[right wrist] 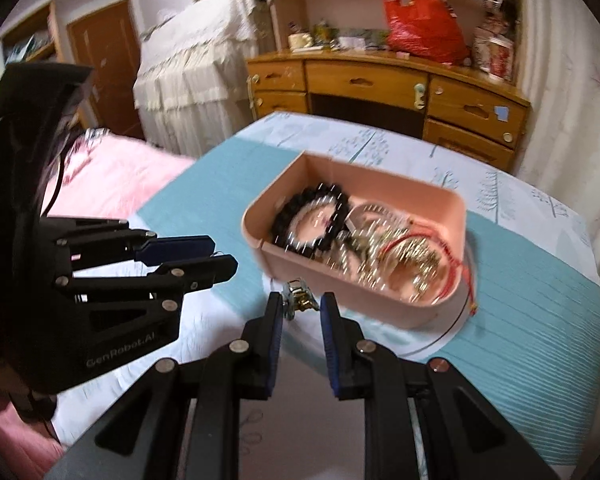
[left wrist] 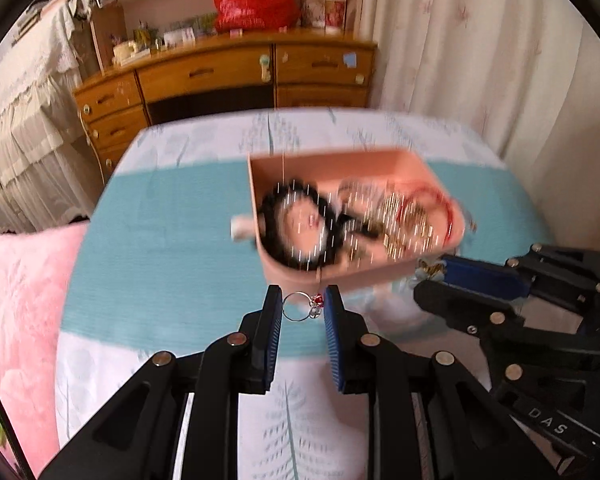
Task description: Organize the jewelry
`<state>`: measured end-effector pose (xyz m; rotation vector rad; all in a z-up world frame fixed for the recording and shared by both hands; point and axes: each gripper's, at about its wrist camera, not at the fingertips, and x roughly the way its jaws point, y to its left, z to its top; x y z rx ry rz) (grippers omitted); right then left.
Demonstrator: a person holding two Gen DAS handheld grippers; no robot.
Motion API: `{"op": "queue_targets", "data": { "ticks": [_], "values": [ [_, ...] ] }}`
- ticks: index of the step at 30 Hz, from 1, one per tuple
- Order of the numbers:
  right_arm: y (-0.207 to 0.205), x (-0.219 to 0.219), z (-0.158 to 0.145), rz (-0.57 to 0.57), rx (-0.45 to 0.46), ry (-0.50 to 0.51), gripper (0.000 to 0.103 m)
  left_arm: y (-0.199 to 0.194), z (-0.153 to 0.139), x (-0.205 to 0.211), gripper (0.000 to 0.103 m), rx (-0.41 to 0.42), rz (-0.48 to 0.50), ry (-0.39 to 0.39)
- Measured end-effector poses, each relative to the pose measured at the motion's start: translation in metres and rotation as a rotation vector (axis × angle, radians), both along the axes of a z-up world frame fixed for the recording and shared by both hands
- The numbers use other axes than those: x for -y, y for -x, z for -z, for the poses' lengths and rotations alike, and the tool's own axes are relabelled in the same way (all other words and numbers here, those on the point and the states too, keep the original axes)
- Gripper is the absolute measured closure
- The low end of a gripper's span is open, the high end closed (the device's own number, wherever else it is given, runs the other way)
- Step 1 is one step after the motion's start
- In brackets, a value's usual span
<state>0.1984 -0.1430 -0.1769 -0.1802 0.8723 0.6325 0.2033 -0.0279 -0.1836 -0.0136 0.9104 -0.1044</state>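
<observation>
**A:** So, nearest the left camera, the left gripper [left wrist: 303, 305] had a thin silver ring [left wrist: 300, 306] pinched between its pads, red stone toward the right pad. The right gripper [right wrist: 300, 305] was clamped on a small gold-ish trinket [right wrist: 299, 298], too blurred for me to name. Both hung just short of the pink box [left wrist: 380, 276] on the bed [left wrist: 160, 240].

**B:** And the rest of the jewelry?

**A:** Already in the box. Black bead bracelet [right wrist: 312, 220] at the left end, a tangle of gold chains [right wrist: 396, 268] in the middle, and a red cord [right wrist: 460, 276] spilling over the right rim. Further back was a wooden desk [right wrist: 380, 80] with a red bag [right wrist: 420, 28] on it.

**B:** How do you reckon the ring would handle?

**A:** My guess: light, stiff and slippery. A polished band held across its width could easily squirt out sideways. I'd grip the band, not the stone setting, which looks like the delicate bit. The chains would be the opposite, limp and snaggy, so best lifted from one end. The beads looked chunky and forgiving, probably the easiest grab of the lot.
</observation>
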Motion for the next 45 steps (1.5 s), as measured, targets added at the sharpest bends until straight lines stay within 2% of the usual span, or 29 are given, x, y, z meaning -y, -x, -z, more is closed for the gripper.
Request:
{"op": "queue_targets", "data": {
  "ticks": [5,11,13,14,15,16,18,21,24,28,31,34,36,39,45],
  "values": [
    [-0.018,0.003,-0.019,0.047,0.065,-0.039,0.084,-0.02,-0.018,0.0,0.084,0.074,-0.011,0.031],
    [-0.03,0.005,-0.029,0.098,0.083,-0.065,0.084,-0.037,-0.031,0.0,0.083,0.093,-0.048,0.114],
    [-0.034,0.004,-0.025,0.109,0.056,-0.068,0.082,-0.036,-0.029,0.0,0.07,0.076,-0.049,0.126],
    [-0.037,0.002,-0.022,0.115,0.03,-0.054,0.079,-0.036,-0.028,-0.002,0.068,0.073,-0.05,0.131],
    [-0.039,0.001,-0.019,0.128,0.014,-0.036,0.072,-0.034,-0.028,-0.003,0.063,0.075,-0.049,0.138],
    [-0.039,0.001,-0.016,0.136,0.002,-0.026,0.069,-0.034,-0.029,-0.004,0.053,0.078,-0.049,0.138],
    [-0.037,0.002,-0.016,0.124,0.001,-0.043,0.069,-0.031,-0.03,-0.008,0.044,0.09,-0.055,0.133],
    [-0.035,0.003,-0.015,0.13,0.0,-0.034,0.069,-0.032,-0.028,-0.014,0.043,0.077,-0.07,0.137],
    [-0.033,0.002,-0.01,0.134,-0.023,-0.02,0.069,-0.033,-0.018,-0.024,0.038,0.027,-0.114,0.142],
    [-0.03,0.003,0.004,0.155,-0.107,-0.028,0.069,-0.031,-0.004,-0.04,0.032,-0.046,-0.184,0.154],
    [-0.025,0.004,0.024,0.191,-0.241,-0.058,0.069,-0.027,0.004,-0.051,0.024,-0.081,-0.225,0.148],
    [-0.012,0.004,0.042,0.228,-0.345,-0.081,0.069,-0.024,0.01,-0.06,0.024,-0.103,-0.25,0.135],
    [-0.004,0.002,0.049,0.257,-0.368,-0.066,0.069,-0.02,0.013,-0.068,0.024,-0.111,-0.264,0.14],
    [0.008,-0.006,0.05,0.268,-0.326,-0.023,0.069,-0.016,0.015,-0.078,0.024,-0.115,-0.274,0.153],
    [0.019,-0.036,0.051,0.232,-0.234,0.126,0.069,-0.009,0.021,-0.093,0.024,-0.141,-0.277,0.164]
  ]
}}
